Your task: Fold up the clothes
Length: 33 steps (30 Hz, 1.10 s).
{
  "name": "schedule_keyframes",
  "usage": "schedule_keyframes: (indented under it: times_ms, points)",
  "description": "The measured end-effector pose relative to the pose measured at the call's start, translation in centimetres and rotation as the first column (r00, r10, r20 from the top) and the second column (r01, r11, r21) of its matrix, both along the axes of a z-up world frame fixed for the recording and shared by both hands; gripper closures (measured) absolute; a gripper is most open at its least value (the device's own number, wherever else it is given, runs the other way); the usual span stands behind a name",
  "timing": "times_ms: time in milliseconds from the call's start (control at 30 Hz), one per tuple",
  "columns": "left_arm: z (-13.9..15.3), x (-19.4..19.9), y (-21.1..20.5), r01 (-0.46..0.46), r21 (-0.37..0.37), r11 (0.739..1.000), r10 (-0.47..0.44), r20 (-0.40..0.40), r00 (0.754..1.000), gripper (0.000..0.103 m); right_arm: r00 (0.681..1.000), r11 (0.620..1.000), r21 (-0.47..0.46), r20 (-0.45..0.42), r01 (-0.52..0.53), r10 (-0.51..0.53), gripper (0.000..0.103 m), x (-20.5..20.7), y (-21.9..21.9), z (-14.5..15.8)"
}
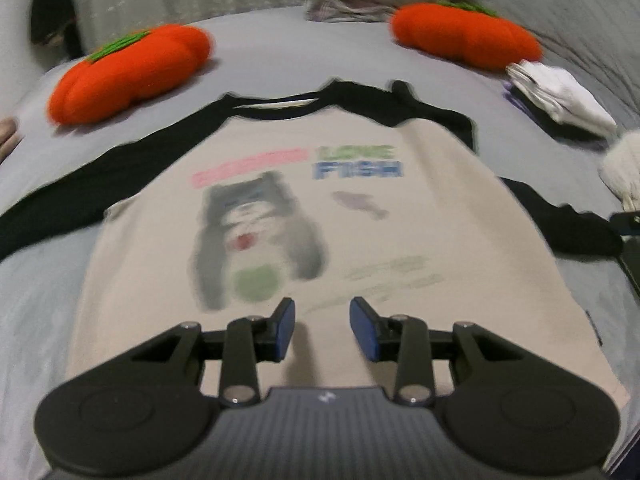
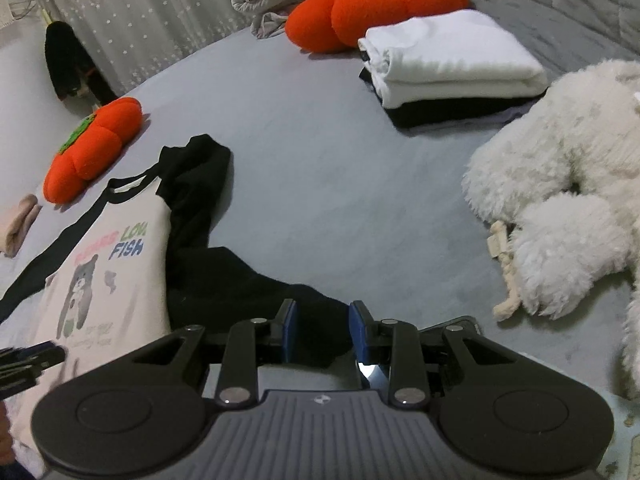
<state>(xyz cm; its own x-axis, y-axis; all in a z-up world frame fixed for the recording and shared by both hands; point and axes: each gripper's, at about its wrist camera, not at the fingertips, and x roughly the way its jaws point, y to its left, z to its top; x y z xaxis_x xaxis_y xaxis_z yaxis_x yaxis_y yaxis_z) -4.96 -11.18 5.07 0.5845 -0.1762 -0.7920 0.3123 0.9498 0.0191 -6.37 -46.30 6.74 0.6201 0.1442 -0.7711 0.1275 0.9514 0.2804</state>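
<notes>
The cream shirt [image 2: 120, 264] with black sleeves has green letters "LOV" and blue letters "FISH" above a bear picture; the pink word beside them is too blurry to read.

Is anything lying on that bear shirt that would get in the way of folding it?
Nothing visible does. The shirt lies flat and bare on the bed; the orange cushions and folded stack sit clear of it.
</notes>
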Motion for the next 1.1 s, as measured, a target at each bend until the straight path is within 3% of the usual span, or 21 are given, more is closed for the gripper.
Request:
schedule_keyframes:
  times_ms: [167, 333, 500, 600, 833, 933, 1100]
  points:
    - [-1.0, 0.6, -5.3, 0.051, 0.044, 0.998, -0.052, 0.025, 0.998, 0.070, 1.000, 1.000, -0.011, -0.026, -0.015, 0.014, 0.073, 0.2, -0.4, -1.0]
    - [-1.6, 1.9, -8.8, 0.081, 0.093, 0.992, -0.087, 0.068, 0.994, 0.070, 0.997, 0.998, 0.002, -0.046, -0.068, 0.068, 0.066, 2.0, -1.9, -1.4]
    - [-2.1, 3.2, -9.5, 0.101, 0.097, 0.990, -0.111, 0.101, 0.989, 0.066, 0.997, 0.997, 0.033, -0.034, -0.070, 0.071, 0.065, 3.9, -2.5, -1.7]
    - [-2.7, 3.9, -9.2, 0.096, 0.090, 0.991, -0.106, 0.114, 0.988, 0.062, 0.993, 0.995, -0.001, -0.048, -0.105, 0.104, 0.065, 3.6, -1.5, -1.6]
    - [-2.7, 4.5, -9.0, 0.081, 0.053, 0.995, -0.087, 0.104, 0.991, 0.062, 0.993, 0.995, -0.008, -0.070, -0.097, 0.096, 0.066, 2.2, -0.5, -1.2]
    - [-2.6, 4.5, -8.7, 0.080, 0.042, 0.996, -0.084, 0.099, 0.992, 0.062, 0.994, 0.995, -0.044, -0.063, -0.095, 0.092, 0.090, 1.8, 0.1, -0.9]
    - [-2.5, 4.5, -8.3, 0.080, 0.029, 0.996, -0.083, 0.084, 0.993, 0.062, 0.998, 0.989, -0.135, -0.003, -0.061, 0.061, 0.099, 1.0, 1.1, 0.6]
